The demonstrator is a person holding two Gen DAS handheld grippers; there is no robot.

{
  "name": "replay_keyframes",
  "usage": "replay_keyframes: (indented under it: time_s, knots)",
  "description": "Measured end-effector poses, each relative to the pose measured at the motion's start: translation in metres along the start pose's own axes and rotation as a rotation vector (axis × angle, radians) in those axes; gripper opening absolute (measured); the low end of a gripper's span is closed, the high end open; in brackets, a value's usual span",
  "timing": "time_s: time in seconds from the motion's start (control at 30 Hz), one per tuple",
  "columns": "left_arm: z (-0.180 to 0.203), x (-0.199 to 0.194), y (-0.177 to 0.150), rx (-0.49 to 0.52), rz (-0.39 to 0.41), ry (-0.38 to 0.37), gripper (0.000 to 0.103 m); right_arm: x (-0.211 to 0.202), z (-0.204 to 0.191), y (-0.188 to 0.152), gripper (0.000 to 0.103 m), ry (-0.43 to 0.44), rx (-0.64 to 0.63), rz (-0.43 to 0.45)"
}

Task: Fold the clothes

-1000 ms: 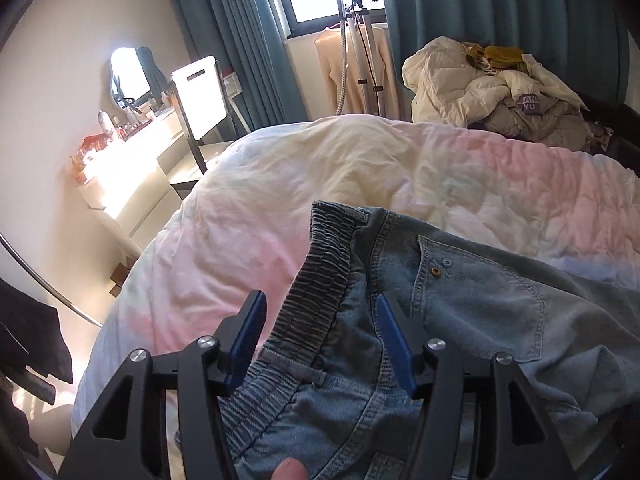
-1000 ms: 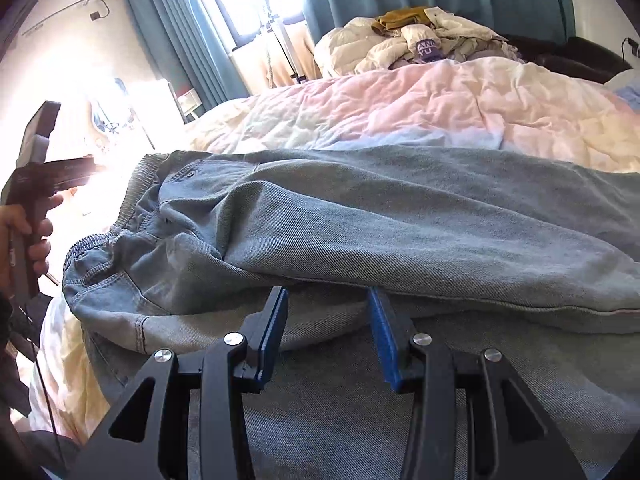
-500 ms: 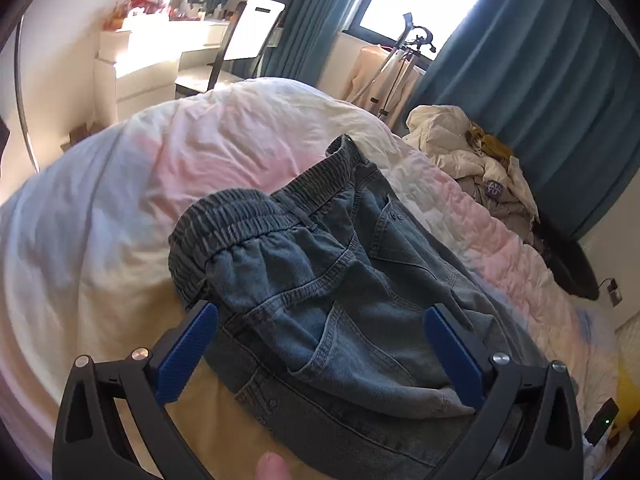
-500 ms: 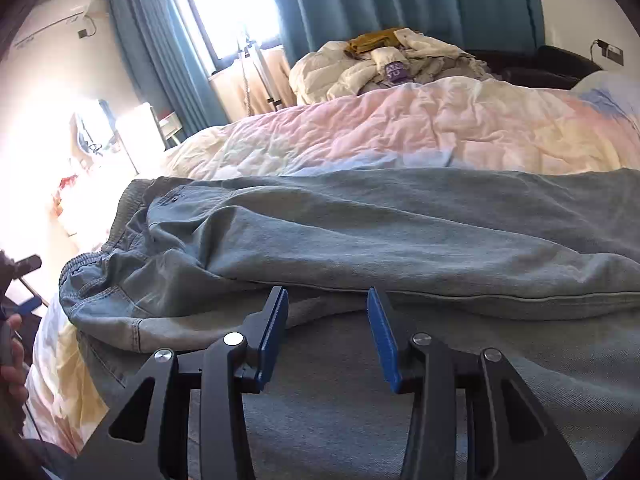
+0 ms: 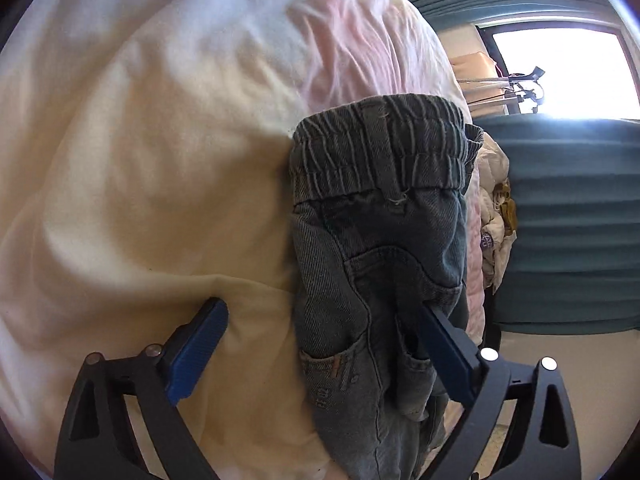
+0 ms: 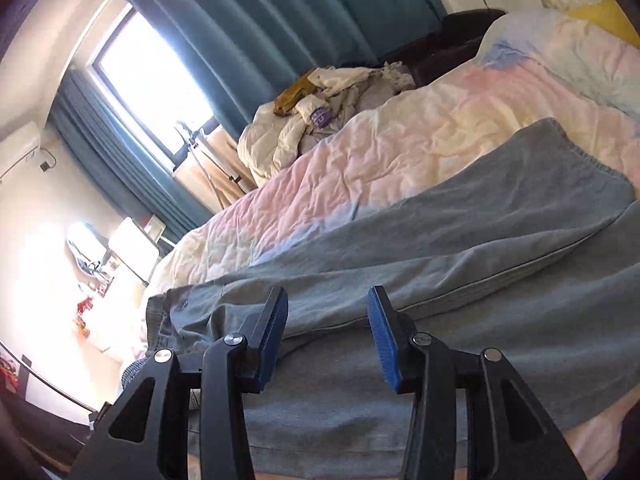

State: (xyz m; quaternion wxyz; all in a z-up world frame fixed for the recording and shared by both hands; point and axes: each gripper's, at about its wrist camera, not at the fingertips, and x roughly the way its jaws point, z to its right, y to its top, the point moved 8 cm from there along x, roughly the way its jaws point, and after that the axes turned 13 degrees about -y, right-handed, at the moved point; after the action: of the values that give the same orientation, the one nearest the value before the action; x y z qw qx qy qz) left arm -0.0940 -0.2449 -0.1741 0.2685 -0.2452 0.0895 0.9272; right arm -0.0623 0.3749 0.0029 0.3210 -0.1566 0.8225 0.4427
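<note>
Bed quilt fills most of both views, pastel and wrinkled. Jeans lie stretched along it; the elastic waistband end is bunched at the quilt's near edge in the left view, hem toward the pillow end in the right view. Clothes pile sits at the far side of the bed by the teal curtains, well apart from the jeans.

My left gripper: jaws spread wide, they just closed in a little. One finger sits over bare quilt, the other against the pocket fold; denim between them, not clamped. My right gripper: jaws part open, above a leg fold, gripping nothing I can see.

Open quilt beyond the waistband.
</note>
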Motion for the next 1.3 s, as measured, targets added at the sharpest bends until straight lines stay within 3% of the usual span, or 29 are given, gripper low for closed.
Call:
replay_keyframes:
  time_s: [0.1, 0.17, 0.23, 0.3, 0.4, 0.53, 0.7, 0.77, 0.9, 1.07, 1.2, 1.27, 1.3]
  knots:
    - [-0.001, 0.012, 0.001, -0.009, -0.017, -0.024, 0.077, -0.032, 0.041, 0.021, 0.042, -0.035, -0.002, 0.048]
    - [0.002, 0.017, 0.001, -0.012, -0.024, -0.05, 0.062, -0.047, 0.082, 0.03, 0.042, -0.086, 0.02, 0.053]
    - [0.011, 0.025, -0.001, -0.015, -0.055, -0.127, 0.046, -0.053, 0.133, 0.033, 0.043, -0.148, 0.087, 0.034]
    - [0.017, 0.034, -0.003, -0.024, -0.095, -0.181, 0.046, -0.053, 0.191, 0.031, 0.043, -0.223, 0.19, -0.009]
    - [0.012, 0.044, -0.002, -0.061, -0.11, -0.168, 0.046, -0.044, 0.271, 0.011, 0.043, -0.32, 0.356, -0.11]
    - [0.01, 0.054, -0.001, -0.096, -0.131, -0.176, 0.046, -0.029, 0.329, -0.022, 0.043, -0.387, 0.479, -0.211]
    - [0.016, 0.059, -0.003, -0.045, -0.134, -0.164, 0.045, -0.027, 0.341, -0.051, 0.043, -0.362, 0.574, -0.257]
    - [0.014, 0.061, -0.004, -0.051, -0.118, -0.135, 0.029, -0.034, 0.34, -0.055, 0.043, -0.372, 0.574, -0.255]
    - [0.017, 0.064, -0.005, -0.019, -0.099, -0.111, 0.021, -0.04, 0.339, -0.067, 0.043, -0.399, 0.544, -0.301]
    - [0.027, 0.057, -0.004, -0.003, -0.066, -0.155, 0.008, -0.036, 0.346, -0.086, 0.043, -0.388, 0.596, -0.373]
    - [0.039, 0.046, -0.007, 0.022, -0.041, -0.205, 0.005, -0.028, 0.35, -0.076, 0.043, -0.366, 0.604, -0.325]
    - [0.046, 0.04, -0.01, 0.05, -0.031, -0.218, 0.005, -0.026, 0.351, -0.065, 0.036, -0.376, 0.582, -0.29]
    - [0.05, 0.036, -0.012, 0.06, -0.028, -0.228, 0.005, -0.026, 0.352, -0.061, 0.022, -0.392, 0.574, -0.281]
